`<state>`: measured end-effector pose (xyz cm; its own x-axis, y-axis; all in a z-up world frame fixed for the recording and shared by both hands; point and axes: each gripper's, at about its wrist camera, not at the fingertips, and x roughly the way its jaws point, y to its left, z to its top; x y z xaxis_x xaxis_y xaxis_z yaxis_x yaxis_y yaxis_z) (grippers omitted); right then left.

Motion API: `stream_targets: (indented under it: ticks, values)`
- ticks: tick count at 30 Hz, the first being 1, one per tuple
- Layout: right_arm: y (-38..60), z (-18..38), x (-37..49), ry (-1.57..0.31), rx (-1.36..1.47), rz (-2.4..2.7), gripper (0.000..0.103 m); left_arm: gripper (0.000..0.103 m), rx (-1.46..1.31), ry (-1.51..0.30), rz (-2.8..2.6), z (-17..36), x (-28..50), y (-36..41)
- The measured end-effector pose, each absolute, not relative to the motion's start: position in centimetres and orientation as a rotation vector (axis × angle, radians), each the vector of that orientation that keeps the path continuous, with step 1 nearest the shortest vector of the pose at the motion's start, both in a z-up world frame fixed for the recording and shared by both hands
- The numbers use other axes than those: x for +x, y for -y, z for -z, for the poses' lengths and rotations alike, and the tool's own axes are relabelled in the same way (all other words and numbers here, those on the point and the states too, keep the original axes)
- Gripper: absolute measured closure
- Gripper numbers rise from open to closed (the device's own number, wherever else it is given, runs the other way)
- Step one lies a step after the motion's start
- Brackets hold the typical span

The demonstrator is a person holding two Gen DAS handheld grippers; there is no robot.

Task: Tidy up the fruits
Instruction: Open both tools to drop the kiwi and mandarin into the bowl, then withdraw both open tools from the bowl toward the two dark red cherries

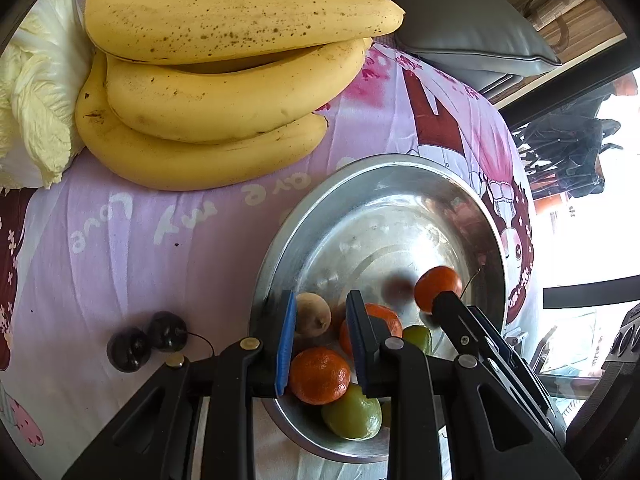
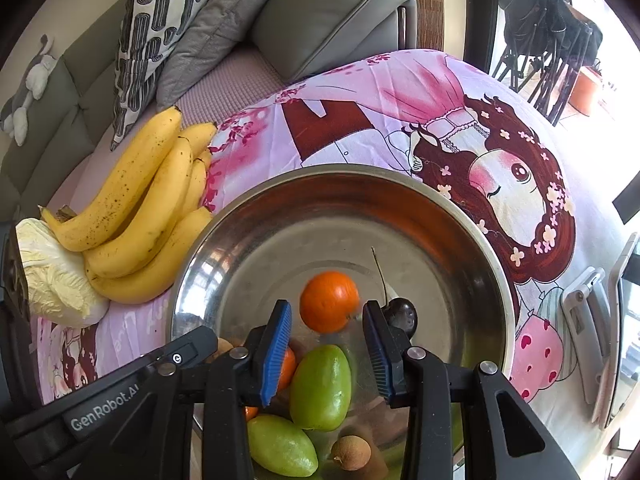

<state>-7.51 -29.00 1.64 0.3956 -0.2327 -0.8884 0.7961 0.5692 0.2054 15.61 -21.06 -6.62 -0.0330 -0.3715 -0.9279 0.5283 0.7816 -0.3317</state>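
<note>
Lying far left of the left hand-held gripper (image 1: 320,340), crinkled pale cabbage (image 1: 36,100) against smooth, curved, brown-speckled bananas (image 1: 224,92); nearer, two glossy dark cherries (image 1: 148,344) on pink printed cloth (image 1: 120,220). Left hand-held gripper clenched on nothing, over dimpled tangerines (image 1: 320,376), green oval fruits (image 1: 352,416) and a matte brown longan (image 1: 314,314) in the shiny steel bowl (image 1: 400,164). Right hand-held gripper (image 2: 326,344) released, ribbed blue pads (image 2: 276,344) either side of a lone tangerine (image 2: 330,302), not touching; stemmed cherry (image 2: 402,314) just right of its right finger.
</note>
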Motion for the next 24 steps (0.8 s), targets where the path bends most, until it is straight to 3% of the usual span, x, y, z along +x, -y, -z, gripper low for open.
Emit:
stream_targets:
  ticks: [7, 10, 12, 16, 18, 22, 24]
  values:
    - [28.6, -1.9, -7.8, -0.953, 0.691, 0.715, 0.046, 0.076, 0.133, -1.426, 0.705, 5.9, 15.4, 20.0]
    - [28.5, -2.0, -8.0, -0.954, 0.690, 0.712, 0.044, 0.074, 0.134, -1.425, 0.698, 5.6, 15.2, 19.6]
    - [28.4, -2.1, -8.1, -0.956, 0.687, 0.710, 0.044, 0.064, 0.138, -1.411, 0.686, 5.2, 15.1, 19.3]
    - [28.0, -2.2, -8.1, -0.963, 0.681, 0.702, 0.043, 0.056, 0.114, -1.391, 0.669, 4.6, 15.3, 18.5]
    - [27.9, -2.2, -8.2, -0.969, 0.679, 0.702, 0.043, 0.043, 0.108, -1.376, 0.645, 4.4, 15.4, 18.0]
    - [27.8, -1.9, -8.1, -0.984, 0.675, 0.702, 0.043, 0.037, 0.113, -1.358, 0.586, 4.4, 15.8, 16.9]
    - [27.7, -1.7, -8.0, -0.998, 0.674, 0.698, 0.043, 0.027, 0.121, -1.346, 0.545, 4.6, 16.0, 16.2]
